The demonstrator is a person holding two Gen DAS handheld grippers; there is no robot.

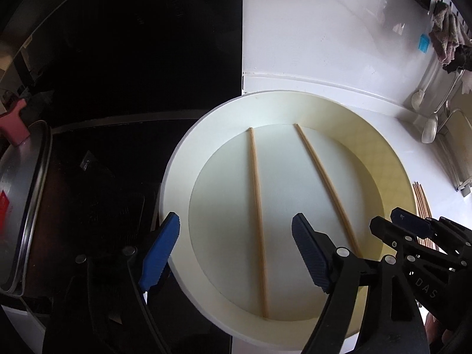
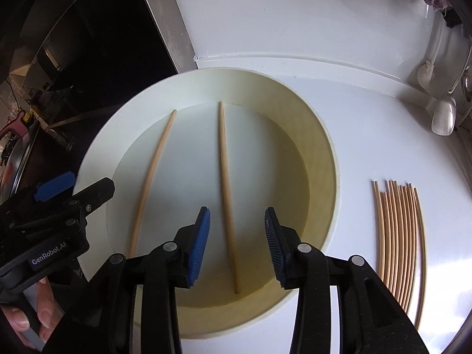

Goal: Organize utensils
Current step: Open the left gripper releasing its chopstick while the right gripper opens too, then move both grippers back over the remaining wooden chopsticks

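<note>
Two wooden chopsticks lay in the big white plate [image 2: 97,159]. The left chopstick [image 1: 258,221] and the right chopstick [image 1: 327,188] did not touch. Their far ends sat closer together than their near ends, so they were not lined up side by side.

Above the near part of the plate hung the two grippers, each held by a person. The left gripper [image 1: 236,253] had its jaws wide open, one on each side of the left chopstick, and nothing was pressed between them. The right gripper [image 2: 237,244] had its jaws partly open over the near end of the right chopstick. Its blue pads [image 2: 200,244] were not touching the stick. Both grippers were empty.

To the right of the plate, on the white desk [image 2: 368,124], lay a pile of chopsticks [image 2: 399,242]. They lay flat, close together, pointing near to far. None of them was in the plate yet.

I think the job was only begun. Two sticks were in the plate and many more waited in the pile. Those would need carrying over, and the two in the plate could be set straighter.

Far off to the right, a metal spoon [image 2: 442,115] rested by the edge of a sink. On the left sat a metal pot with a red-knobbed lid [image 1: 23,194].
</note>
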